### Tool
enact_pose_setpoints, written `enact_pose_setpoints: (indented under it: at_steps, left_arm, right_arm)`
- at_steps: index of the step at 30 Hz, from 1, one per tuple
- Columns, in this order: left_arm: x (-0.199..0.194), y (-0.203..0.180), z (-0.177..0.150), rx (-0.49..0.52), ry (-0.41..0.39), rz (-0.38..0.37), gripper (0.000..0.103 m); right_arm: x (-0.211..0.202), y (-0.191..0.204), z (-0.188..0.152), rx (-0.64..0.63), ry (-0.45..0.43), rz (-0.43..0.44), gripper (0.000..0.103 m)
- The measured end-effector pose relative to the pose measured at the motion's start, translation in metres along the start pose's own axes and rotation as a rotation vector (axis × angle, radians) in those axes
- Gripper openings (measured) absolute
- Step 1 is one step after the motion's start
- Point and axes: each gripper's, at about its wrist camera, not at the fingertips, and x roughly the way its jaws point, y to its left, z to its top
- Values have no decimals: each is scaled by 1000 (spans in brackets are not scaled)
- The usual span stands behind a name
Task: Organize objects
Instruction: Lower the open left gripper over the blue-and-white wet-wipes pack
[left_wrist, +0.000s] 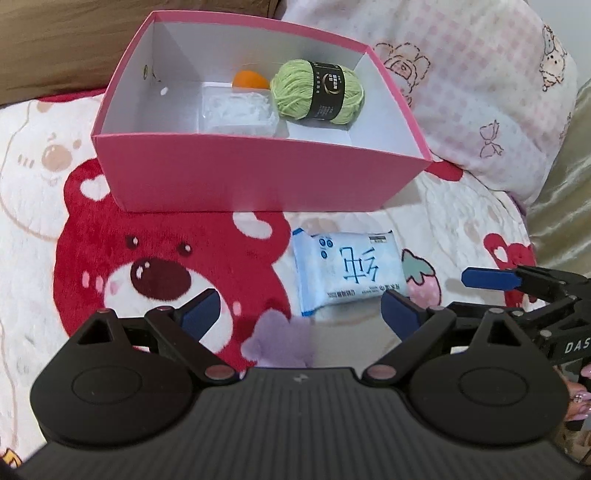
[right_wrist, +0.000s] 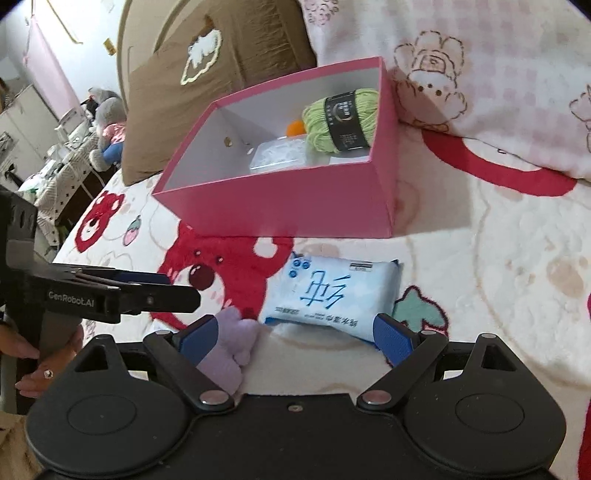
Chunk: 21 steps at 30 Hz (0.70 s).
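Two grippers over bed blanket (left_wrist: 44, 229), bear print. Pink box (left_wrist: 229, 173) upright: green yarn (left_wrist: 317, 92), clear packet (left_wrist: 238, 110), orange ball (left_wrist: 249, 79) inside. Tissue pack (left_wrist: 347, 273) just before box. Purple plush (right_wrist: 231, 345), blurred, maybe star-shaped, beside pack. Left gripper (left_wrist: 301, 314) and right gripper (right_wrist: 291, 334) fingers spread wide, holding nothing

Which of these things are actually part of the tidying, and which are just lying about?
Part of the job: pink box; green yarn, orange ball and clear packet already inside; blue tissue pack; purple plush.

Lying about: bear blanket, brown pillow, pink checked bedding.
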Motion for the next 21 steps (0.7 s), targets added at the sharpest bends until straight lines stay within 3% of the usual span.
enact_pose_setpoints:
  at_steps: [4, 12, 16, 21]
  left_arm:
    - [14, -8, 0, 44, -14, 24, 93]
    - [47, -16, 0, 4, 14, 12, 92]
    - [59, -13, 4, -16, 25, 13, 87]
    - [76, -7, 11, -58, 7, 22, 62]
  right_arm:
    - [6, -9, 1, 31, -18, -16, 93]
    - [40, -33, 1, 125, -50, -79, 91]
    - [51, -43, -4, 174, -58, -125, 79]
    - [52, -47, -4, 161, -75, -153, 60]
